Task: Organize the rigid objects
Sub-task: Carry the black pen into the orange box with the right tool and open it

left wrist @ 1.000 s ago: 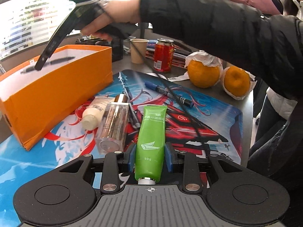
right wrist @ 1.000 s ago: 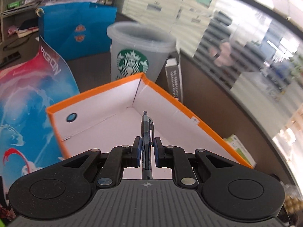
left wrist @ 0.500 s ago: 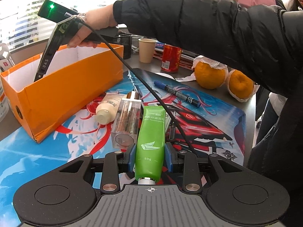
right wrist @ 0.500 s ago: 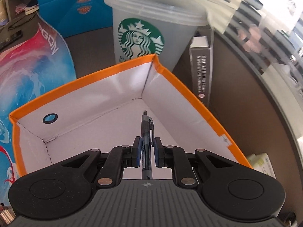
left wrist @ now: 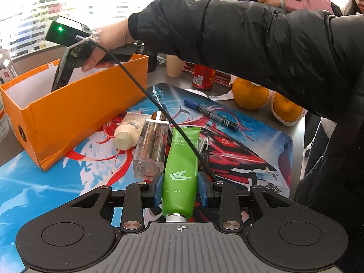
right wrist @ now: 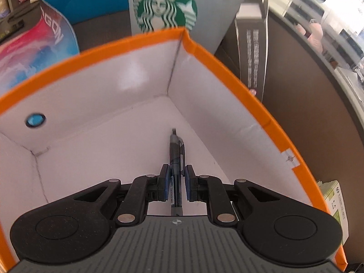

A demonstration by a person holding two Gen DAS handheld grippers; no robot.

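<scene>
My left gripper (left wrist: pixel 180 185) is shut on a green 50g tube (left wrist: pixel 182 166) and holds it just above the printed mat. A clear square bottle (left wrist: pixel 152 150), a cream tube (left wrist: pixel 128 132) and a blue marker (left wrist: pixel 210 115) lie on the mat beyond it. My right gripper (right wrist: pixel 177 183) is inside the orange box (right wrist: pixel 227 72), near its white floor. A dark pen (right wrist: pixel 176 157) sits between its jaws, which stand slightly apart from it. In the left wrist view the right gripper (left wrist: pixel 66 68) dips into the orange box (left wrist: pixel 75 113).
A Starbucks cup (right wrist: pixel 163 6) and a dark carton (right wrist: pixel 252 52) stand just behind the box. Two oranges (left wrist: pixel 250 93), a red can (left wrist: pixel 202 77) and a paper cup (left wrist: pixel 174 67) stand at the mat's far edge. A cable (left wrist: pixel 159 107) crosses the mat.
My right gripper has gone down into the orange box with the pen, and its jaws have widened a little. The left gripper has stayed with the green tube and drifted slightly back.
</scene>
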